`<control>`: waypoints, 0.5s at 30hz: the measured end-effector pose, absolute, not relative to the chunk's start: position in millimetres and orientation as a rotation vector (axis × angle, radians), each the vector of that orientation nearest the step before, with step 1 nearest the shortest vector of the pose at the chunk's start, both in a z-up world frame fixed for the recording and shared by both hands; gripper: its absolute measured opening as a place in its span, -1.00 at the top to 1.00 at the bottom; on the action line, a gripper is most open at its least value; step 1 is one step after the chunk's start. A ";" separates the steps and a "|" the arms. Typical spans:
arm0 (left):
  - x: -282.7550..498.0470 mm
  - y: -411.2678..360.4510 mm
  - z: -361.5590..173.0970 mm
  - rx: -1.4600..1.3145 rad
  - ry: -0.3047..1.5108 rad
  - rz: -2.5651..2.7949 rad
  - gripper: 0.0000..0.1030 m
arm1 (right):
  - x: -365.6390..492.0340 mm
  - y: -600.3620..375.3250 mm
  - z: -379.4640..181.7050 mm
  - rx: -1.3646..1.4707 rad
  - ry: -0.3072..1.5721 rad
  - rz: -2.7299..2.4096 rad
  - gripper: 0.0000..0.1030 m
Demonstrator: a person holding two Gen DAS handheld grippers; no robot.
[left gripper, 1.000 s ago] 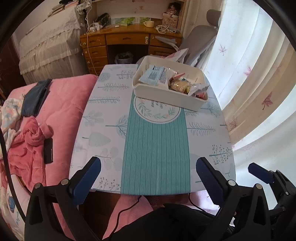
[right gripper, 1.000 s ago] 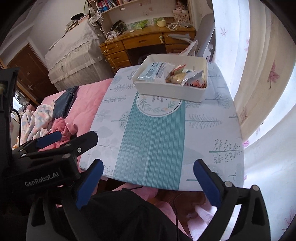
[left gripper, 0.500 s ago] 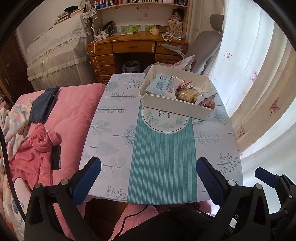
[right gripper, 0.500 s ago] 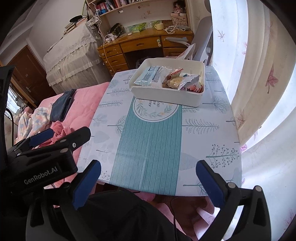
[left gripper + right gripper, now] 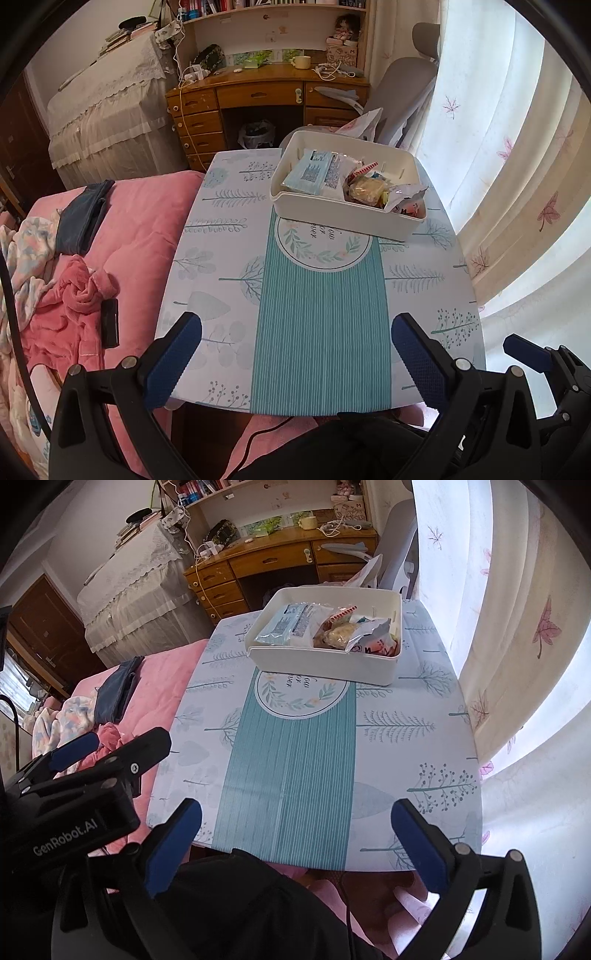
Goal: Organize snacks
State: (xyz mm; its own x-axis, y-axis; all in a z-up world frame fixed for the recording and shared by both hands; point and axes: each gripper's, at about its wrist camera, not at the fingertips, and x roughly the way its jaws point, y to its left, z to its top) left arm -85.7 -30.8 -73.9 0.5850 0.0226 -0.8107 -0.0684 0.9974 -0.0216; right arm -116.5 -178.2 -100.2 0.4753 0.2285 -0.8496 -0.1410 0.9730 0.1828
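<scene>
In the upper middle of both wrist views sits what I am working toward: the white rectangular plastic bin [image 5: 343,216] [image 5: 325,661], at the far end of the small table with the teal-striped, tree-printed cloth [image 5: 317,314] [image 5: 288,760]. It lies straight ahead and well apart from both grippers, its long axis running across the frame, tilted down to the right in the left view. All the snacks I can see are inside it; the cloth nearer me is bare.

My left gripper [image 5: 295,354] and right gripper [image 5: 297,843] hang at the bottom of their frames over the near table edge, blue-padded fingers spread wide, nothing between them. Neither looks clearly nearer, so I judge either arm could reach in.

Inside the bin, the pale blue flat wrapped packet [image 5: 312,173] [image 5: 286,624] leans at the left, print too small to read; the crinkled silver-and-pink foil pouch [image 5: 406,201] [image 5: 373,638] lies at the right.

The cloth's round wreath motif carries upside-down script I cannot read fully. The left gripper's body [image 5: 66,834] reads "GenRobot.AI".
</scene>
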 end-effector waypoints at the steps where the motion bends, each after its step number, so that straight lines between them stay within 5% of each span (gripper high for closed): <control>1: -85.8 -30.8 -74.0 -0.053 0.945 0.053 -0.98 | -115.9 -178.7 -100.3 0.092 1.052 0.226 -1.00; 15: -76.4 -44.0 -79.4 -0.028 0.970 0.039 -0.98 | -106.7 -193.1 -108.4 0.114 1.085 0.212 -1.00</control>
State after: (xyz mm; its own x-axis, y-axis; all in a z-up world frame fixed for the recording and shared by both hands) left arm -76.4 -44.0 -79.4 0.5650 0.0202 -0.8248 -0.0455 0.9989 -0.0067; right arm -106.7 -193.1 -108.4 0.4492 0.2264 -0.8642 -0.1149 0.9740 0.1955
